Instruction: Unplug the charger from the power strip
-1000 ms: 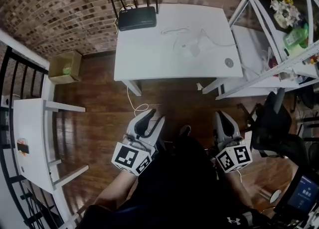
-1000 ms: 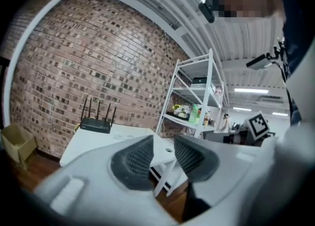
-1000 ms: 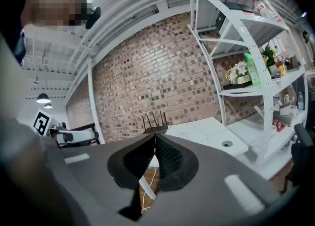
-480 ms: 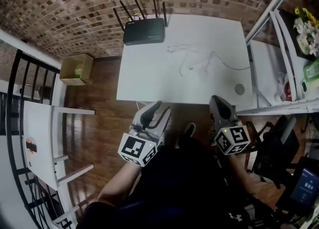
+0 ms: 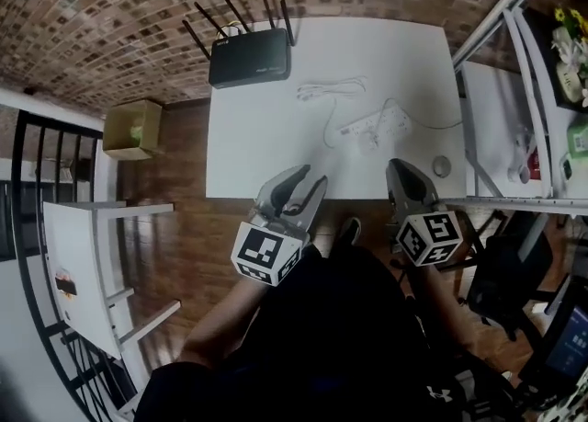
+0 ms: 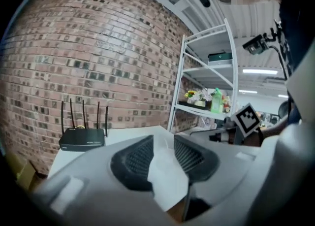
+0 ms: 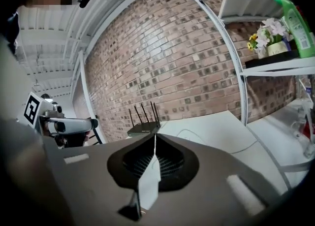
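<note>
On the white table (image 5: 266, 153), right of the middle, lies a white power strip (image 5: 379, 122); a small white charger (image 5: 374, 139) and a thin white cable (image 5: 329, 91) sit at it, too small to read closely. My left gripper (image 5: 306, 181) hangs at the table's near edge, left of the strip, jaws open and empty. My right gripper (image 5: 401, 170) is at the near edge just below the strip, shut on nothing. In the left gripper view the left gripper (image 6: 163, 144) shows bare table through its gap. In the right gripper view the right gripper (image 7: 155, 140) has its pads together.
A black router (image 5: 248, 57) with several antennas stands at the table's back left. A small round object (image 5: 442, 165) lies near the right front corner. A metal shelf (image 5: 514, 16) stands to the right, a cardboard box (image 5: 131, 128) and white bench (image 5: 87, 255) to the left.
Both grippers have moved forward from over the wooden floor to the table's near edge. The left stays open and the right stays shut.
</note>
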